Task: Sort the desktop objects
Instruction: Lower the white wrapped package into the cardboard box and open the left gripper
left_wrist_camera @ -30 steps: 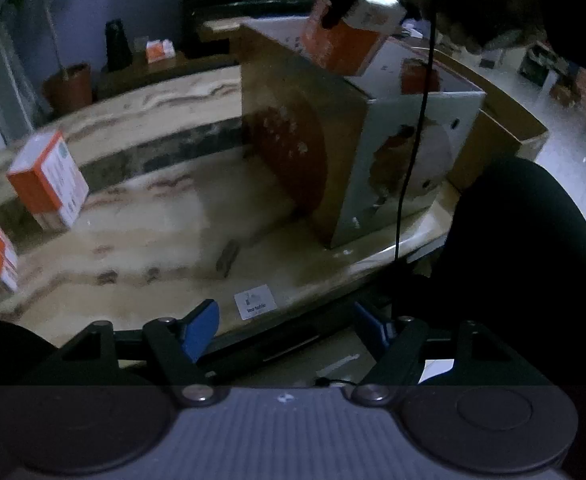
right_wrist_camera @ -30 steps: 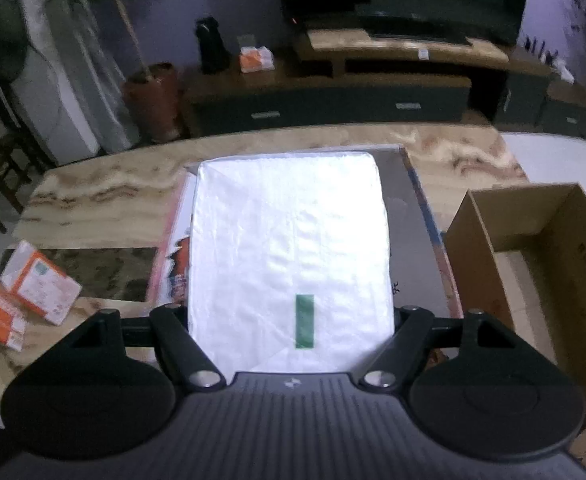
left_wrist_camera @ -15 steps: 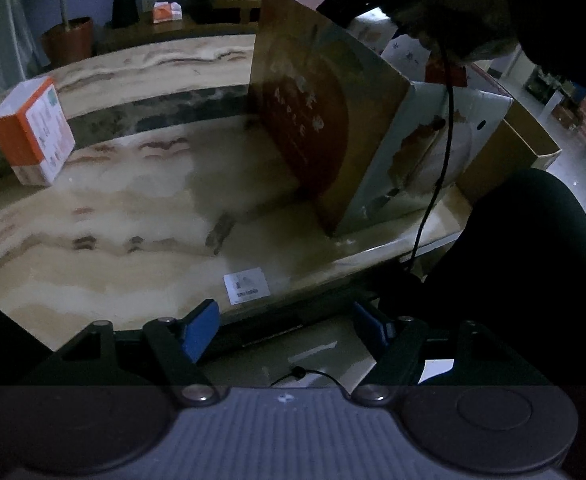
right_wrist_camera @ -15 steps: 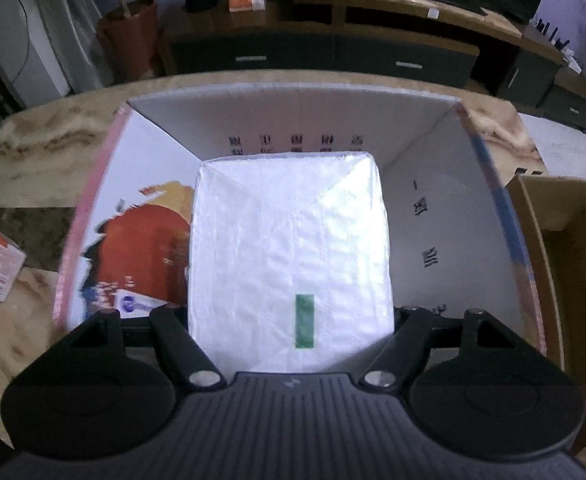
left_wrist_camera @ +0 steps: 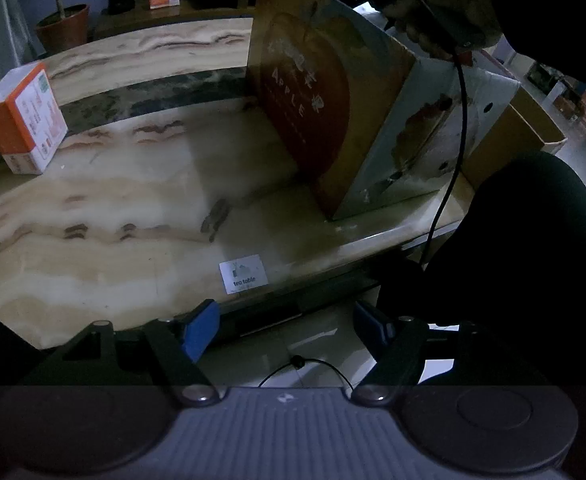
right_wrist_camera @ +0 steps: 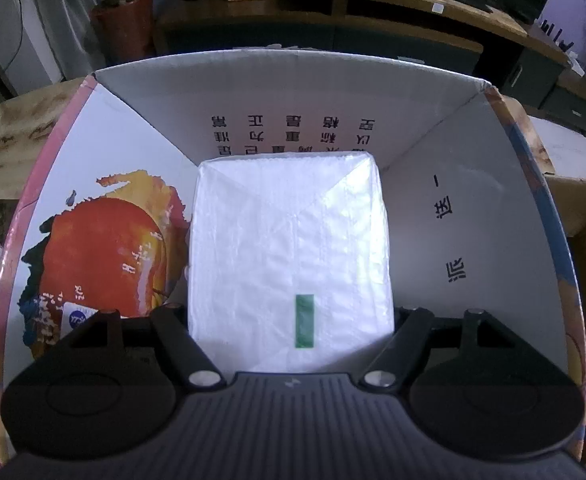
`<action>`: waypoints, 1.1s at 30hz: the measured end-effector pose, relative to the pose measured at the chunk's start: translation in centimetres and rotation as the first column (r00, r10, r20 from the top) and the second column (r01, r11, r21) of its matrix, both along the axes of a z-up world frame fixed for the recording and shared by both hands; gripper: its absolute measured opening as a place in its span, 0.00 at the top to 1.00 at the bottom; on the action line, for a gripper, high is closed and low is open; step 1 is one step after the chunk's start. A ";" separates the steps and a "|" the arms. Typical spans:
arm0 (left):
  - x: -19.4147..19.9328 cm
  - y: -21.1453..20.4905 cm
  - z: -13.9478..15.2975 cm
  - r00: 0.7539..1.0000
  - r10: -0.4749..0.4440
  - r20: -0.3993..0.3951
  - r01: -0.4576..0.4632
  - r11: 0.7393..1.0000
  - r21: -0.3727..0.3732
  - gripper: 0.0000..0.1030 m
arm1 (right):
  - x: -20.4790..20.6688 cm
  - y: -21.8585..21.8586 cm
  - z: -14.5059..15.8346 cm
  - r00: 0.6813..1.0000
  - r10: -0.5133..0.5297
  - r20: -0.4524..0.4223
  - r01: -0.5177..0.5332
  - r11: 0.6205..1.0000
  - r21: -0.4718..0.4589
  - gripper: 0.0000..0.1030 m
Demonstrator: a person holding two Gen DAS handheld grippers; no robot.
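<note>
The right hand-held gripper (right_wrist_camera: 293, 320) clamps a white wrapped packet (right_wrist_camera: 289, 240) by its near sides inside the apple carton (right_wrist_camera: 453, 184) on the bench (left_wrist_camera: 133, 216); seemingly light, soft and slippery; the left hand-held gripper (left_wrist_camera: 285, 326) stands wide, empty.

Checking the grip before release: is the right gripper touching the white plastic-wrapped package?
Touching. The right wrist view shows the white plastic-wrapped package filling the right gripper, both fingers tight against its sides.

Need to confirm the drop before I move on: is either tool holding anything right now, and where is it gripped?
Right tool: white wrapped pack, held by its two long sides, inside the apple box. Left tool: open, holding nothing.
</note>
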State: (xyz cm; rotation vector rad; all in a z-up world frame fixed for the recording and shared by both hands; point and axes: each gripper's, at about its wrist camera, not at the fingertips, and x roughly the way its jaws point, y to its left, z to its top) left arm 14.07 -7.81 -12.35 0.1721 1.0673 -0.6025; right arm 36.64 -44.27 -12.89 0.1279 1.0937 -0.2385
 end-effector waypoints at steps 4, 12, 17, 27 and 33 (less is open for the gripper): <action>-0.1 -0.1 0.0 1.000 0.001 0.001 -0.001 1.000 0.004 0.28 | -0.5 0.2 0.1 1.000 -0.002 0.020 0.002 1.000 -0.007 0.27; -0.4 -0.3 -0.3 1.000 -0.013 0.013 0.013 1.000 0.022 0.28 | -1.3 0.0 1.6 0.997 -0.009 0.072 0.011 1.000 -0.016 0.18; -0.6 -0.4 -0.3 1.000 -0.016 0.020 0.015 0.999 0.029 0.28 | -2.1 -0.6 2.1 0.995 -0.030 0.095 0.028 0.999 0.023 0.19; -0.6 -0.7 -0.5 1.000 -0.018 0.021 0.017 0.999 0.041 0.28 | -3.7 -1.0 2.1 0.995 -0.008 0.096 0.008 1.000 0.004 0.25; -0.7 -0.8 -0.6 0.999 -0.027 0.021 0.026 0.999 0.046 0.28 | -3.3 -0.3 1.8 0.998 0.034 0.049 -0.031 0.998 -0.063 0.25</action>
